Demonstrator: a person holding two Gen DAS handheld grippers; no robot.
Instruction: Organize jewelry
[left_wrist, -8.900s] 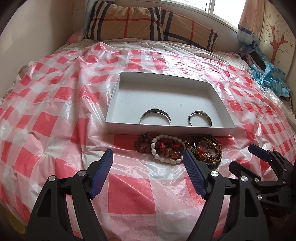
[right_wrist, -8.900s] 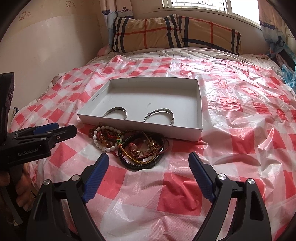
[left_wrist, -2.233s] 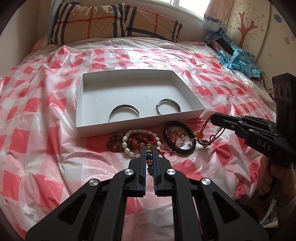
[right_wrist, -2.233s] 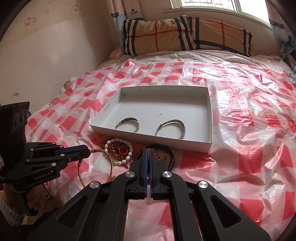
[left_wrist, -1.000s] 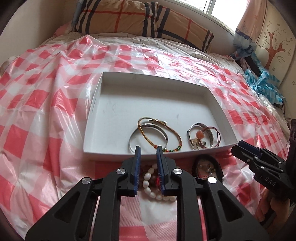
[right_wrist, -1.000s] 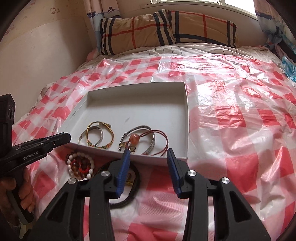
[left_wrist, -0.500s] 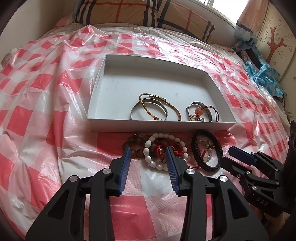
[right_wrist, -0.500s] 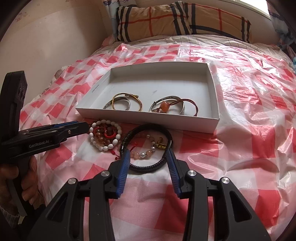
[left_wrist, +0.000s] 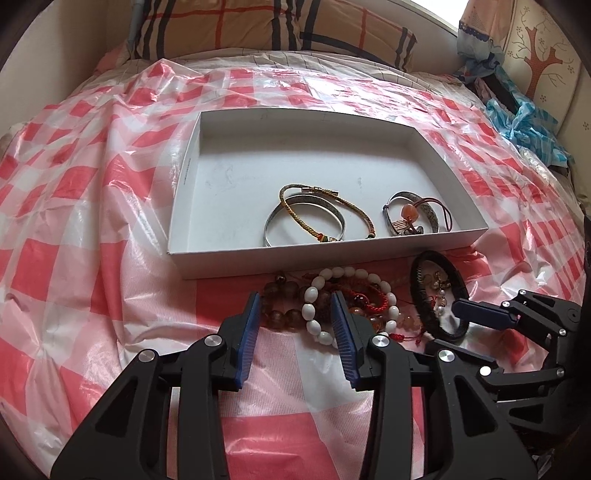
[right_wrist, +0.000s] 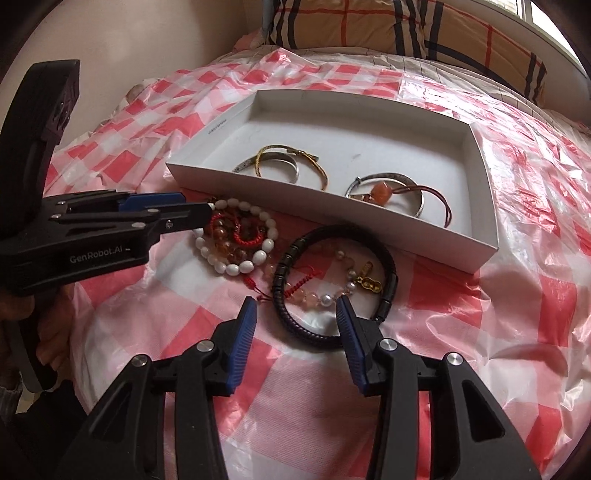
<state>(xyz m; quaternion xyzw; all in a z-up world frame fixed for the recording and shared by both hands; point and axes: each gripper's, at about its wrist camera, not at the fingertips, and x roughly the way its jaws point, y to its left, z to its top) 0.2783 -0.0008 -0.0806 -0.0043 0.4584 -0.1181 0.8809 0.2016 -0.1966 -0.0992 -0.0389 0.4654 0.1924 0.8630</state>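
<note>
Right wrist view: right gripper (right_wrist: 295, 314), jaws partly apart and empty, hangs over the black bracelet (right_wrist: 334, 282) on the bed just before the white box (right_wrist: 484, 206). Left gripper (left_wrist: 295, 310), also partly apart and empty, hangs over the white bead bracelet (left_wrist: 314, 306). I judge the next step is to lower, close, and carry them into the box.

White tray (left_wrist: 177, 206) holding 4 bracelets (left_wrist: 325, 218), beaded bracelets (left_wrist: 332, 302) beside it

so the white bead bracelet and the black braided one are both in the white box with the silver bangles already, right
Not quite. The white bead bracelet and the black braided bracelet lie on the checked cover in front of the white box, not in it. The silver bangles are inside the box. The right wrist view shows this most clearly.
</note>
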